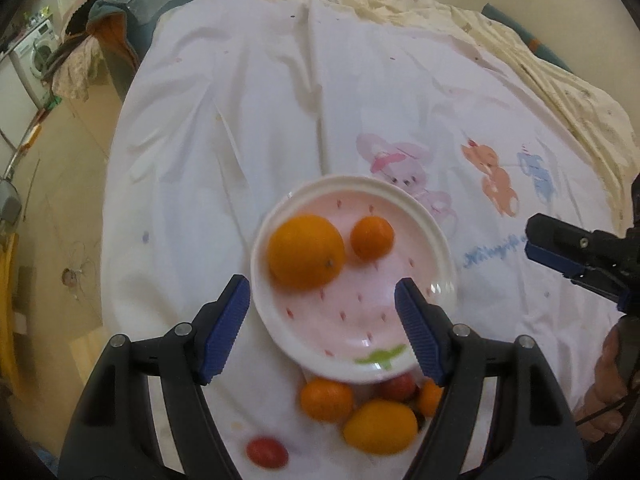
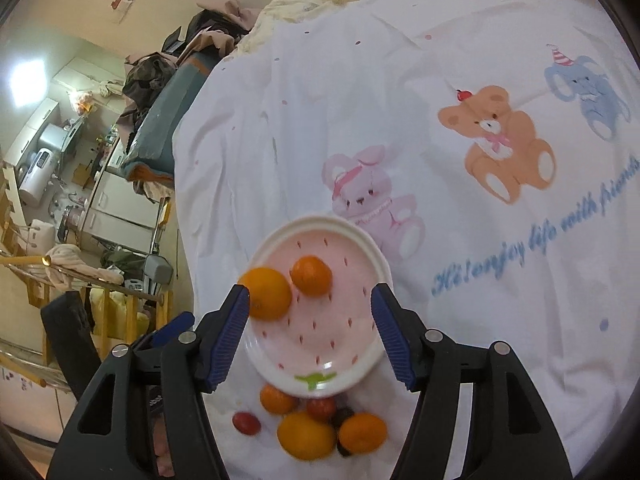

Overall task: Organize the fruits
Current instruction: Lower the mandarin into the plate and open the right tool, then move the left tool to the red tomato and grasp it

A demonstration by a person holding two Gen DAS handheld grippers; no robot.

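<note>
plate: pink strawberry-print plate (image 1: 434, 240) sits on the white cartoon bedsheet (image 1: 240, 120), already holding a big orange (image 1: 306, 252) and a small mandarin (image 1: 372, 238), apart from each other.

loose pile: this is what I'm after. A mandarin (image 1: 327, 399), a yellow-orange lemon-ish fruit (image 1: 380, 426), a red tomato-looking one (image 1: 398, 386) and another orange one (image 1: 430, 398) bunch up just off the plate's near rim. A lone cherry tomato (image 1: 267, 453) lies a bit apart, out toward the left side.

left gripper (image 1: 322, 328): jaws wide, nothing between the pads, pointing down over the near half of the plate. The pile sits below and behind the tips, tucked between the finger arms.

right gripper (image 2: 310, 338): also spread and empty. Same deal from its own camera: plate under the tips, pile (image 2: 306, 434) nearer the wrist than the fingertips.

key relation: neither jaw is over the fruit I need. Both overshoot onto the plate, so I guess whichever hand goes has to pull back toward me and drop.

nearer hand: honestly close to a tie. The lone tomato (image 2: 247, 423) leans to the left gripper's side.

long axis: the yellow fruit is a bit oval, lying roughly crosswise in the left view, so I'd close across its short side.
</note>
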